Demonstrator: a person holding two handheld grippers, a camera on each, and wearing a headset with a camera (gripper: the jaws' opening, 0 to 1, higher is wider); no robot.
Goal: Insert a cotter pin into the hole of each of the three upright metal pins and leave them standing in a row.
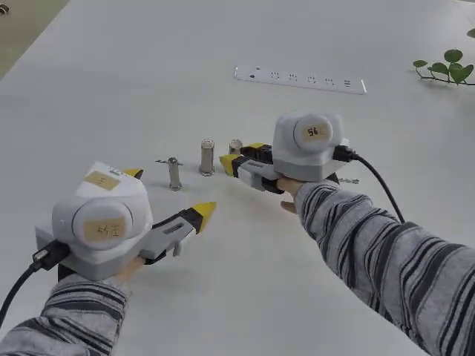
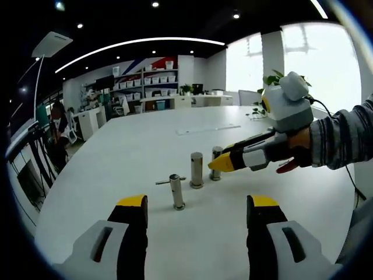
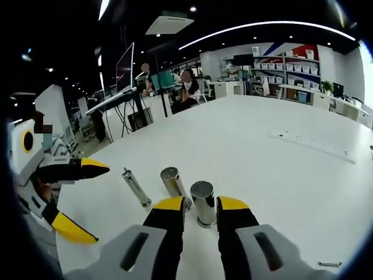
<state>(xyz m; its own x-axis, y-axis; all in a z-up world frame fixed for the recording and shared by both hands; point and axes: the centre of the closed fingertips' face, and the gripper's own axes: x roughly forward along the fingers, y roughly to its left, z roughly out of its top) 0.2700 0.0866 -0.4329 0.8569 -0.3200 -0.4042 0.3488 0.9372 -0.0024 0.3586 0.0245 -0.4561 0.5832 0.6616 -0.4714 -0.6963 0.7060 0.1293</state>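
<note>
Fingers (image 2: 133, 205) of your left gripper (image 1: 169, 191): spread wide, empty, near the row of three upright silver metal pins (image 1: 207, 157) on the white table (image 1: 223, 282). Your right gripper (image 3: 201, 203) fingers closely flank one end pin (image 1: 235, 146); grip cannot be told. A thin cotter pin (image 1: 165, 161) crosses the other end pin (image 1: 174, 176).

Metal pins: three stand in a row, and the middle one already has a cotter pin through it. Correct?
No. The cotter pin sits through the metal pin at the left end of the row, not the middle one; the head view shows it.
</note>
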